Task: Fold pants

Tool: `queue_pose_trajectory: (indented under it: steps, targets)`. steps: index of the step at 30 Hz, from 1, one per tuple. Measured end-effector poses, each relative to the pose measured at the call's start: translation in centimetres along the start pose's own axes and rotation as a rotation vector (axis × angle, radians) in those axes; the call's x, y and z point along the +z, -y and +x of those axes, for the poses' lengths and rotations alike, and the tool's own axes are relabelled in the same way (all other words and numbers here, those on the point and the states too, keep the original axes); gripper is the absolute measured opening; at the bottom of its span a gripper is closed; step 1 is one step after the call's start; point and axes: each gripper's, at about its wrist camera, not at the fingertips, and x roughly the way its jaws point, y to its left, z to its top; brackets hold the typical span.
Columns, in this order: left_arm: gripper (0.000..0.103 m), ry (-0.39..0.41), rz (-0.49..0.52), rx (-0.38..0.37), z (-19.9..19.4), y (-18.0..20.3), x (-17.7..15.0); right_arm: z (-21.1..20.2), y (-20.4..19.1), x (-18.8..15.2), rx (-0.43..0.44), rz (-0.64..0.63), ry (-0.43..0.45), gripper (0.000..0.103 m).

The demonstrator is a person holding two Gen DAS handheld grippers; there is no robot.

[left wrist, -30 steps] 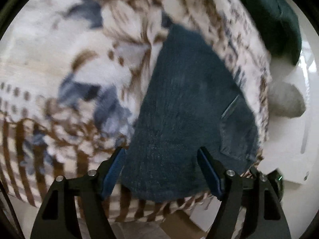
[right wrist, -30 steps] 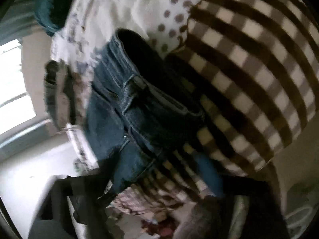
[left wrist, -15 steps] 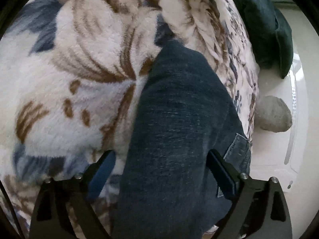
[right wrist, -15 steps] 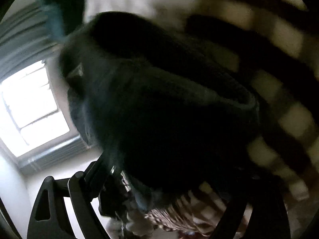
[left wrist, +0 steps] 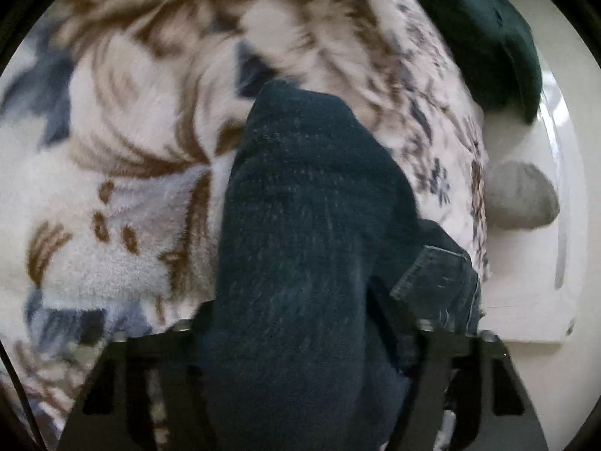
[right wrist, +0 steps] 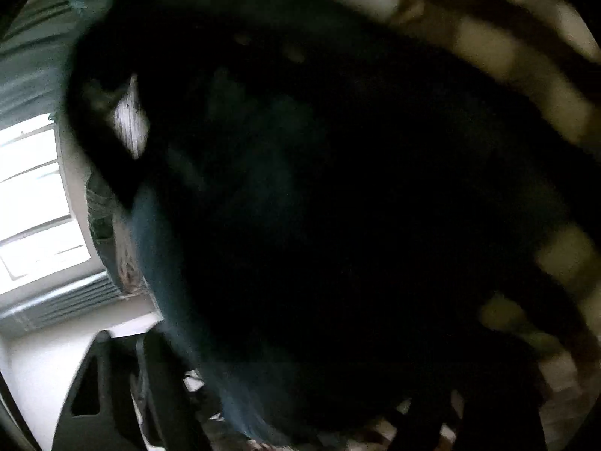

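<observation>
Two grippers closing, pants [left wrist: 300, 248] between jaws. Pants lie on fuzzy blanket [left wrist: 124, 203]. Left gripper [left wrist: 296, 338] squeezing thick denim. Right gripper [right wrist: 300, 387] grip too dark: cannot tell. Denim heavy, soft, floppy; best grab at waistband.

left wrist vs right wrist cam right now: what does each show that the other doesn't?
Only the left wrist view: the blanket's floral print, a grey rounded lump on a white surface beside the bed, and a stitched denim edge by the left gripper, whose jaws are closing with denim between them.
Only the right wrist view: a bright window, a brown-and-cream striped section of the bedding, and the right gripper's left finger; jaws closing, contact too dark to judge.
Both: the jeans on the fleece blanket.
</observation>
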Motion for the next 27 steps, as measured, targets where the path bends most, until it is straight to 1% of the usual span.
queue_pose_trajectory:
  steps: [1,2,5,8,11,14,16,18,21,22,24,25,27]
  targets:
    - [0.045,0.001,0.019,0.006,-0.5,0.6,-0.2,-0.5,-0.3,-0.3,-0.019,0.004,0.007,0.063]
    - [0.041,0.009,0.027,0.007,-0.9,1.0,-0.4,-1.1,-0.7,-0.7,-0.036,0.009,0.015,0.057]
    - [0.035,0.028,0.048,0.016,-2.6,2.4,-0.9,-3.2,-3.3,-1.6,-0.061,-0.046,0.044,0.049]
    - [0.032,0.041,0.031,0.005,-4.6,3.4,-1.1,-5.1,-5.5,-1.8,-0.046,-0.093,0.061,0.047]
    - [0.031,0.058,0.024,-0.01,-7.1,4.6,-1.3,-6.5,-7.7,-1.7,-0.021,-0.127,0.053,0.046]
    - [0.031,0.081,0.044,-0.025,-10.0,6.5,-1.0,-8.2,-10.3,-1.8,0.0,-0.162,0.049,0.046]
    - [0.031,0.104,0.066,-0.038,-12.3,8.0,-0.2,-9.8,-12.0,-2.1,0.02,-0.177,0.052,0.046]
    - [0.031,0.121,0.074,-0.059,-13.9,9.1,1.2,-11.0,-14.5,-2.3,0.046,-0.193,0.065,0.046]
    - [0.031,0.15,0.084,-0.09,-16.5,10.2,4.5,-11.4,-19.2,-2.6,0.075,-0.228,0.095,0.046]
    - [0.031,0.159,0.085,-0.1,-17.3,10.4,6.1,-11.3,-21.1,-2.5,0.093,-0.235,0.108,0.046]
    - [0.031,0.174,0.098,-0.116,-19.0,10.3,9.3,-10.6,-24.3,-2.2,0.118,-0.243,0.126,0.046]
    - [0.03,0.185,0.11,-0.115,-20.1,10.2,11.4,-9.8,-26.3,-2.0,0.135,-0.236,0.136,0.046]
    - [0.031,0.202,0.129,-0.112,-21.7,10.0,14.9,-7.3,-30.7,-1.6,0.157,-0.235,0.147,0.046]
